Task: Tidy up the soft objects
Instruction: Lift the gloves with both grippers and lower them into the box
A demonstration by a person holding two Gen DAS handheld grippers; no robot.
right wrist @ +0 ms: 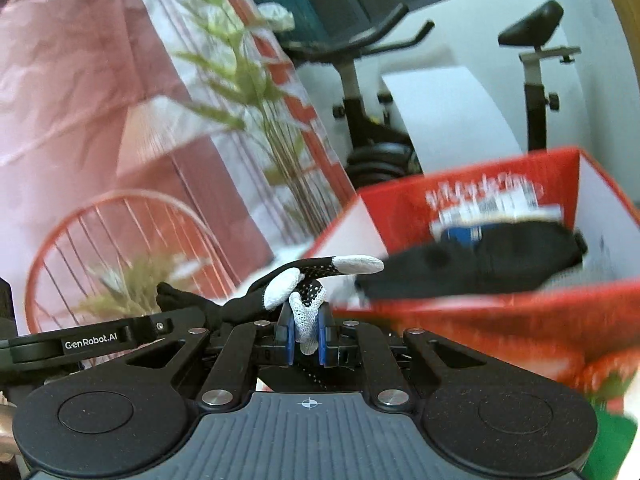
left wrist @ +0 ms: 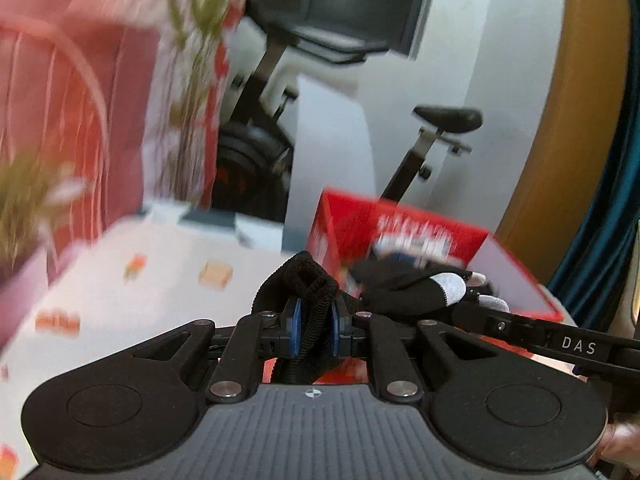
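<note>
Both wrist cameras look forward, close over their own fingers, toward the red cardboard box (left wrist: 404,236) (right wrist: 472,200) and exercise bike (left wrist: 440,128) (right wrist: 532,64), which both views share.

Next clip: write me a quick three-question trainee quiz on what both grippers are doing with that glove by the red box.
1. True or false: the left gripper is shut on the black cuff of the glove.
2. Which part of the glove does the right gripper hold? A) the black cuff B) a white fingertip C) nothing
3. Fill in: beyond the glove stands an open ____ box with dark soft items inside.

Key: 1 true; 2 B; 3 red
</note>
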